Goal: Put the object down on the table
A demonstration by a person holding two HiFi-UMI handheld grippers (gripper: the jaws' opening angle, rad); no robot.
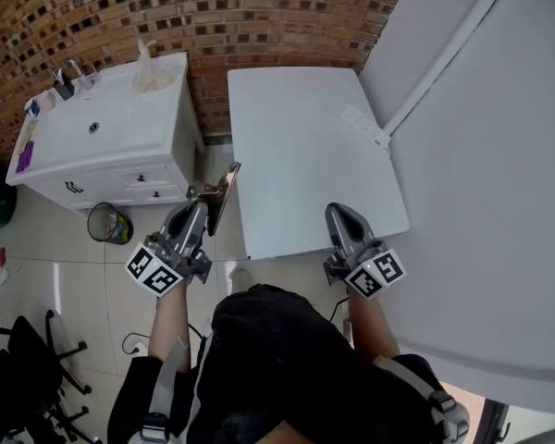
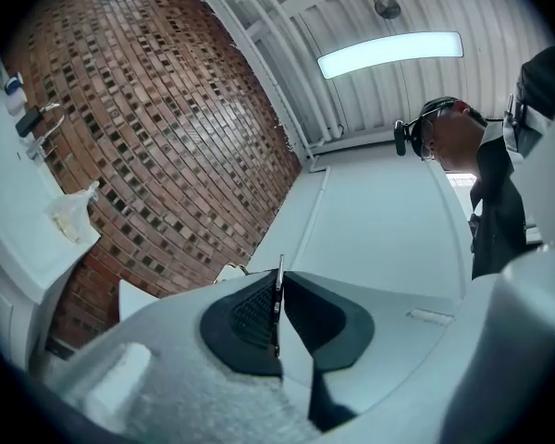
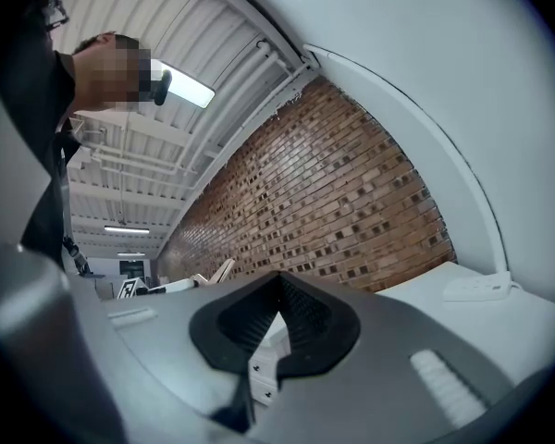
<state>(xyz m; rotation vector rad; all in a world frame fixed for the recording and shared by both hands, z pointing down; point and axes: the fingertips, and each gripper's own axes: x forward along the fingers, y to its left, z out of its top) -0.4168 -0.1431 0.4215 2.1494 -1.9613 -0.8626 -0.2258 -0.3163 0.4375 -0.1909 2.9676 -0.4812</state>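
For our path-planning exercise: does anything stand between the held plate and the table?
Nothing visible. The plate in the left gripper hangs at the left edge of the table; a power strip lies far right.

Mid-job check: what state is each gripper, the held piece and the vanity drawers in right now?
left gripper: shut on thin metal plate
thin metal plate: tilted, in the air left of the table, not set down
right gripper: shut, empty
vanity drawers: closed

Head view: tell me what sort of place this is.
Probably a washroom-like corner of an indoor workspace. A brick wall backs a white sink cabinet, a white table stands beside it, and a waste bin sits on the tiled floor.
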